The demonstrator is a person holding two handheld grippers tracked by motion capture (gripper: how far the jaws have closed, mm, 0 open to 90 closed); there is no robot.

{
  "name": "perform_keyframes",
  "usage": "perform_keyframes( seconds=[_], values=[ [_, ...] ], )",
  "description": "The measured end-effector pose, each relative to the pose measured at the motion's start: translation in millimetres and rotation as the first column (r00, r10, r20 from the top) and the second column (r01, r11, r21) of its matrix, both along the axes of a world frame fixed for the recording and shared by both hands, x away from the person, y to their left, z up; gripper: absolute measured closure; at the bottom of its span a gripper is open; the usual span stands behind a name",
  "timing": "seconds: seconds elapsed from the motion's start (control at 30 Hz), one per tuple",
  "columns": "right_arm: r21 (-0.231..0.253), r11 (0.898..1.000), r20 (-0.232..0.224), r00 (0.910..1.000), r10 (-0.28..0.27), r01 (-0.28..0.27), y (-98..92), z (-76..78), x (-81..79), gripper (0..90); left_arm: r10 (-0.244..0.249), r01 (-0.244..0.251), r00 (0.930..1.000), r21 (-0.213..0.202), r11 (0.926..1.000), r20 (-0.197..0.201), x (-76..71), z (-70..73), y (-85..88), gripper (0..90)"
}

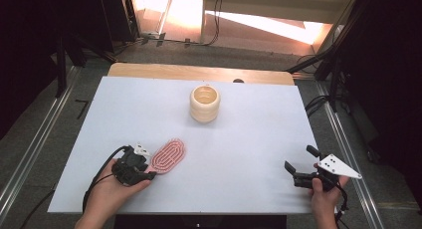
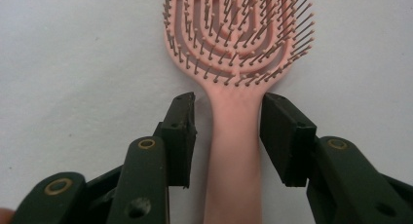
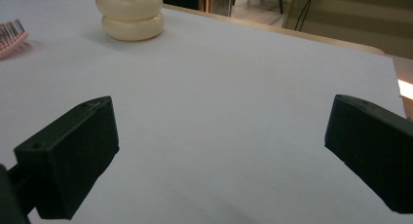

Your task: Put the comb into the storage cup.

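A pink vented hairbrush (image 1: 169,155) lies bristles up on the white table (image 1: 249,139), near its front left. In the left gripper view its handle (image 2: 234,151) runs between my left gripper's (image 2: 228,107) jaws, just below the bristled head (image 2: 238,34). The right pad sits against the handle, while a narrow gap separates the left pad from it. A hand holds this left gripper (image 1: 148,165) low over the table. My right gripper (image 1: 299,158) hovers at the front right, its jaws wide apart with nothing between them (image 3: 221,136).
A cream ribbed cup (image 1: 204,103) stands open-topped at the middle back of the table, and in the right gripper view the cup (image 3: 130,14) is far ahead at the left, with the brush tip (image 3: 12,36) beside it. A wooden edge (image 1: 199,71) runs behind the white sheet.
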State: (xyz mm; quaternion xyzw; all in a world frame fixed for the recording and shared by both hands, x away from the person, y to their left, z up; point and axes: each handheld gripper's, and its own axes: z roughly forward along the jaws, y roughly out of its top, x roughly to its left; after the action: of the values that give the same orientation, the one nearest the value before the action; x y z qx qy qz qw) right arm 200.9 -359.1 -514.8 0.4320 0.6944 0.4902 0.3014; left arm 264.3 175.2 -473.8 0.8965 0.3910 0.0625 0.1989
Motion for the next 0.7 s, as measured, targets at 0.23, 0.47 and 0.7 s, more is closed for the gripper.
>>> perform_keyframes(
  seconds=[0.23,0.47,0.7],
  values=[
    [0.002,1.000,0.002,1.0000,-0.001,0.001,0.3,-0.2,0.2,0.0,0.038,-0.037,0.9992,0.042,0.9985,-0.015,0.8,-0.7,-8.0,61.1],
    [-0.005,1.000,0.000,1.0000,-0.005,0.005,0.8,-0.3,0.3,0.0,0.041,-0.041,0.9992,0.068,0.9969,0.000,0.7,-1.1,-10.3,69.7],
    [-0.003,1.000,-0.001,1.0000,-0.009,0.009,0.7,-0.2,0.3,0.0,0.042,-0.042,0.9991,0.060,0.9973,-0.005,1.2,-0.1,-8.8,70.4]
  ],
)
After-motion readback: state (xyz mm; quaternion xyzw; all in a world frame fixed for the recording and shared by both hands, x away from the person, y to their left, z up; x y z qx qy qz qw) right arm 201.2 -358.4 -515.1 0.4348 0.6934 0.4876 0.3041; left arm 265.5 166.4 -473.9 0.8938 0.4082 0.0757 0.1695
